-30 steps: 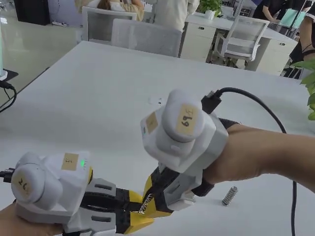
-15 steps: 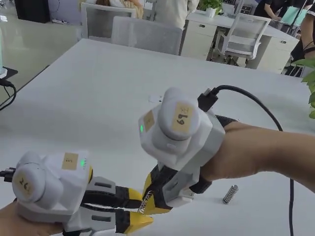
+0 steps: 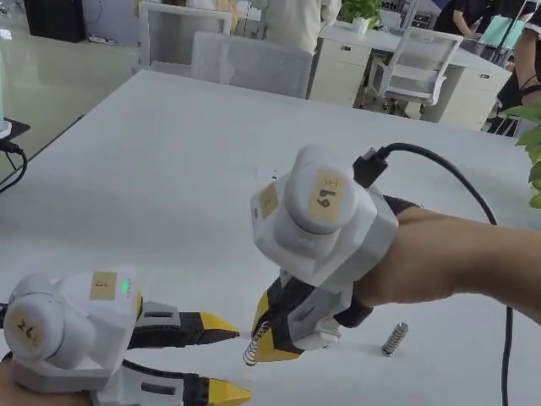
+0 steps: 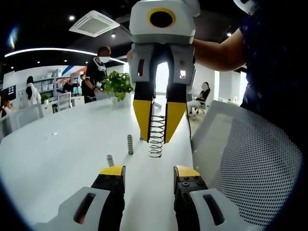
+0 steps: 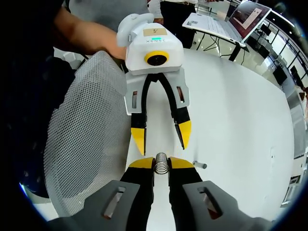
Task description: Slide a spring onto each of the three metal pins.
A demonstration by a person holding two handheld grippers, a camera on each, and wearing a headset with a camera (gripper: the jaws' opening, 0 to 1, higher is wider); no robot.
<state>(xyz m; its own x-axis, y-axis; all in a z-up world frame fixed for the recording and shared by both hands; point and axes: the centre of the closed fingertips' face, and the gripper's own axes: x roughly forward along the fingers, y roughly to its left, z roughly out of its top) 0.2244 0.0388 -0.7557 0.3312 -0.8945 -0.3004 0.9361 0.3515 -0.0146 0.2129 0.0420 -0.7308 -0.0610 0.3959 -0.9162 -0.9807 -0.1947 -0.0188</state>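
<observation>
light: bright, even, diffuse indoor | glare: table (image 3: 169, 169) washed pale across head view | sources: ceiling lights (image 4: 71, 18) at 11 o'clock in left gripper view | shadows: faint, soft | focus: spring (image 4: 156, 136) crisp, background soft | distortion: fisheye bends mesh chair back (image 4: 250, 159) at 4 o'clock

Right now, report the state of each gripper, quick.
Left gripper: open, jaws apart, holding nothing.
Right gripper: closed on a spring.
</observation>
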